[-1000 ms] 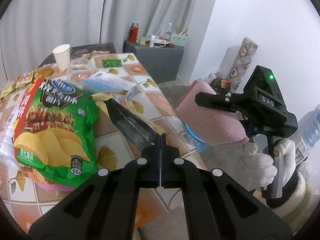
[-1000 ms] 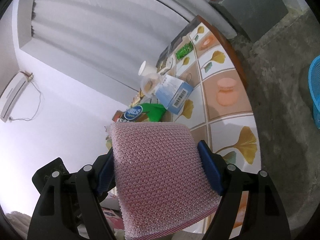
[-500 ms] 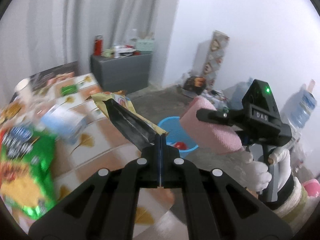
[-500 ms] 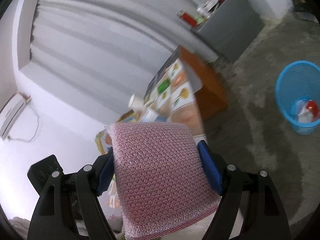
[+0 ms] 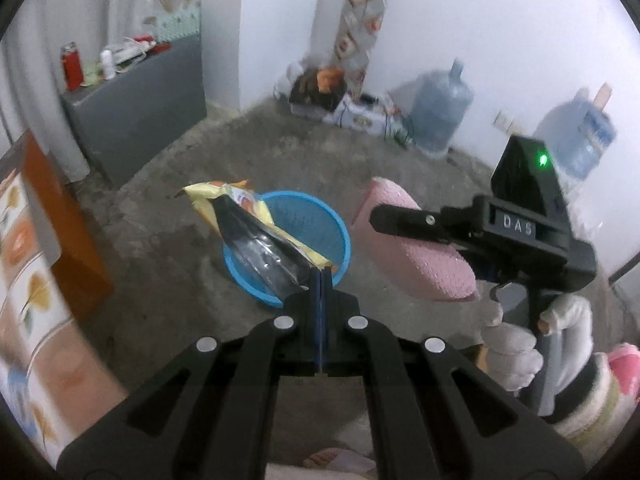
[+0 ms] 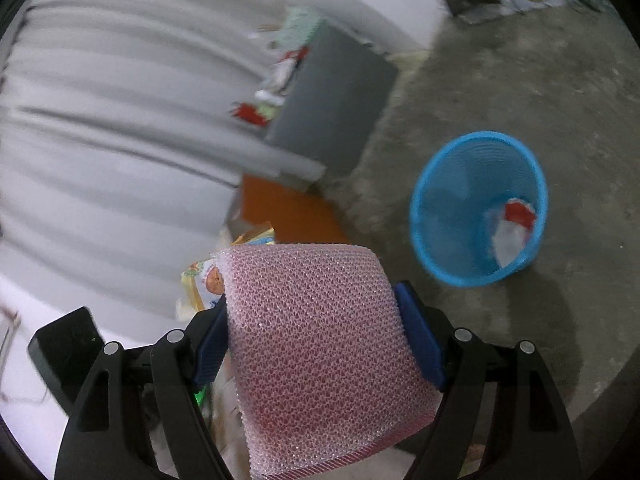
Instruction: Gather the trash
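Your left tongs (image 5: 321,280) are clenched on the corner of an empty snack wrapper (image 5: 256,236), yellow outside and foil-lined inside, which sticks out ahead of the tips and hangs over the near rim of the blue wastebasket (image 5: 340,236) on the floor beyond. Your right tongs (image 6: 316,344) grip a pink mesh sponge (image 6: 320,344) between their blue pads (image 6: 418,340); from there the basket sits ahead and to the right, well apart from the sponge, so that load is not yet over the opening.

Inside the basket a red and white scrap (image 6: 512,224) already lies at the bottom, so some collecting looks done. I judge you are mid-delivery: the wrapper seems ready to drop, the sponge needs to come further over first. To the left of the left tongs, the edge of the tiled surface (image 5: 24,248) shows blurred items, so more trash probably remains there.
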`<state>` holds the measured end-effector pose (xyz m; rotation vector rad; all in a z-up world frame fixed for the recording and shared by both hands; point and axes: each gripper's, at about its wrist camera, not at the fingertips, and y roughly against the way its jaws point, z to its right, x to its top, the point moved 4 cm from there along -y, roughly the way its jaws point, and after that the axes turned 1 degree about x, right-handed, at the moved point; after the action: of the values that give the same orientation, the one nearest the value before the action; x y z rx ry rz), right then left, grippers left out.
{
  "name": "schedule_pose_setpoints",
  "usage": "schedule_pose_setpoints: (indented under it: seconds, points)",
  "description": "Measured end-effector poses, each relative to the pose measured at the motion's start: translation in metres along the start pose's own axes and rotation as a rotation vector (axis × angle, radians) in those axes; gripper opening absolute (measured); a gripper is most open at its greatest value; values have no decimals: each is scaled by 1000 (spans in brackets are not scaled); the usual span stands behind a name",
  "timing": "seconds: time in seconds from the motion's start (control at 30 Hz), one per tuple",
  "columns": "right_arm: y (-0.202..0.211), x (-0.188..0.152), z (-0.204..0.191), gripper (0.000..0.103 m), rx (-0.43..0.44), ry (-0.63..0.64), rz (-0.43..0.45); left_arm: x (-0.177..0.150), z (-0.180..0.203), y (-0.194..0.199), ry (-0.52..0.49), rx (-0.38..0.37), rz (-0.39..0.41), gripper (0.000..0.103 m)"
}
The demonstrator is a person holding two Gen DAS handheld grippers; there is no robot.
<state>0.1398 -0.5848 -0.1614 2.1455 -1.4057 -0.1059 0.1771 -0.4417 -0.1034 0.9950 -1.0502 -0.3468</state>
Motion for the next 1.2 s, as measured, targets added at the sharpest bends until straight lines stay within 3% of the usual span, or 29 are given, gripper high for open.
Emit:
schedule_pose_setpoints:
  seconds: [0.17, 0.23, 0.33, 0.47, 0.57, 0.77, 0.93, 1.1, 1.2]
  points:
    - [-40, 37, 27, 79, -97, -20, 16, 22, -10, -70, 30, 45, -41, 0]
    - [-55, 53, 42, 84, -137, -26, 26, 29, -14, -95, 49, 50, -47, 13]
    - [-76, 66, 72, 87, -172, -95, 31, 34, -24, -123, 72, 81, -71, 23]
    - [-85, 66, 113, 87, -199, -216, 28, 32, -33, -133, 122, 72, -95, 23]
    - [-80, 61, 121, 87, -202, -226, 29, 31, -41, -125, 131, 56, -77, 28]
    - [-59, 55, 127, 87, -205, -250, 54, 32, -54, -98, 181, 37, -56, 32]
    - [-39, 53, 94, 87, -191, -144, 58, 26, -64, -42, 139, 27, -55, 46]
    - [-23, 42, 34, 87, -205, 60, 25, 12, -101, 51, 105, 87, -17, 58]
    - [-18, 35, -2, 87, -199, 169, 5, 5, -146, 112, 158, 152, 36, 64]
